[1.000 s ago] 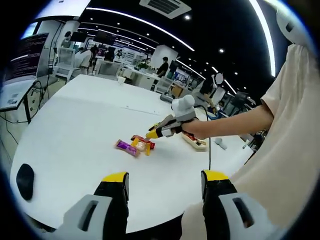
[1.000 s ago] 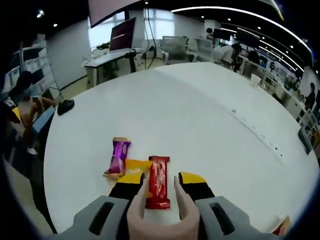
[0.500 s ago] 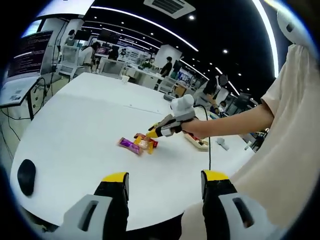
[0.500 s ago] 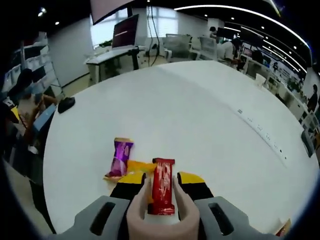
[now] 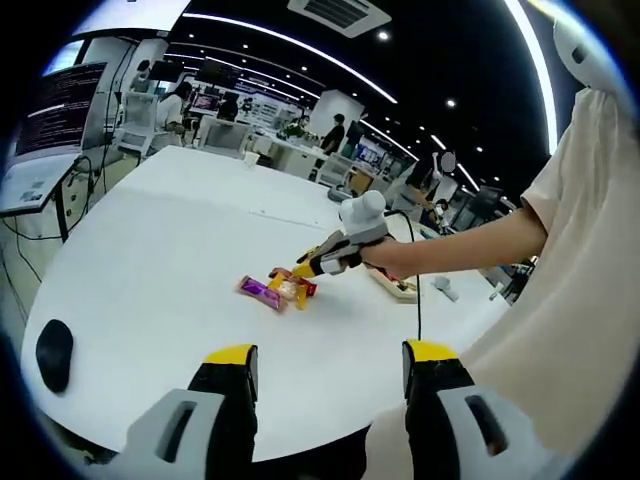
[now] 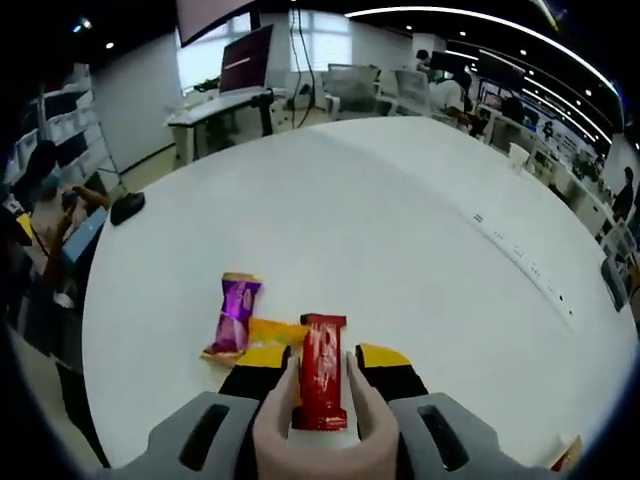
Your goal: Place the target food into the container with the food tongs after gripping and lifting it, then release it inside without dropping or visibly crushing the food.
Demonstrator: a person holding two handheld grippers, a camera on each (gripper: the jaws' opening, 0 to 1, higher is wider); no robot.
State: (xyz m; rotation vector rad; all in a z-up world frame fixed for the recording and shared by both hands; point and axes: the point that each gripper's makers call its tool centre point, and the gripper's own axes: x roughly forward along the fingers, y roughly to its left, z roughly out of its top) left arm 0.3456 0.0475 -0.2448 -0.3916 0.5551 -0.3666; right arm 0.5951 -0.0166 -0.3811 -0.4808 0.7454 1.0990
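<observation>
On the white table (image 6: 400, 230), toward its near edge from my right side, sit three wrapped snacks in a tight cluster. Largest first: table, then my two grippers, then the tongs, then the wrappers.

My right gripper (image 6: 322, 372) carries the beige food tongs (image 6: 275, 425). Their two arms run forward along my jaws and bracket the red bar (image 6: 321, 382). The tong arms look closed against the bar's long sides, so I read this as a grasp. Whether the bar has left the surface I can't tell from the right gripper view.

Key relation: the red bar's long axis runs straight ahead, parallel to the tong arms, so the grip is across its narrow width. That suits a lift straight up.

Just left of the bar, the yellow wrapper (image 6: 272, 332) is partly under my left jaw tip and touches or overlaps the bar's edge. The purple wrapper (image 6: 234, 315) lies beside that, further left, its long axis roughly parallel to the bar's.

My left gripper (image 5: 325, 365) hangs with jaws spread and nothing between them, back past the near edge, well apart from the cluster (image 5: 278, 288). In its view the right gripper (image 5: 330, 262) is down at the snacks.

A tray-like object (image 5: 392, 283) lies beyond the right hand, possibly the container; too small to confirm.

Risk, as I judge it: the yellow wrapper dragging along on the lift.
</observation>
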